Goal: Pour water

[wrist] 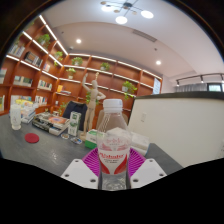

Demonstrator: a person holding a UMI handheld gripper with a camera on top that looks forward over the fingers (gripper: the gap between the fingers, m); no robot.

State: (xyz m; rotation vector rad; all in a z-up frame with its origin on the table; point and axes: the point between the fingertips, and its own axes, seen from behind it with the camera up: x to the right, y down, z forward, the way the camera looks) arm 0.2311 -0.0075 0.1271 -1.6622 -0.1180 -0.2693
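The gripper (pixel 114 172) pinches one clear plastic water bottle (pixel 114 142), its two fingers (pixel 80 174) pressed against the bottle's lower sides with the pink pads hard against the plastic. The bottle stands upright between them, capped, wearing a pink-and-white label (pixel 114 160) whose red lettering is too small to read. Beyond the fingers a dark table (pixel 40 150) carries a clear cup (pixel 16 116) to the left, a red lid-like disc (pixel 33 137) near it, a flat tray of small items (pixel 50 124) and a small carton (pixel 74 123) with print that cannot be made out. Behind the table, wooden wall shelves (pixel 60 75) hold plants and boxes. A white partition (pixel 180 125) stands to the right.
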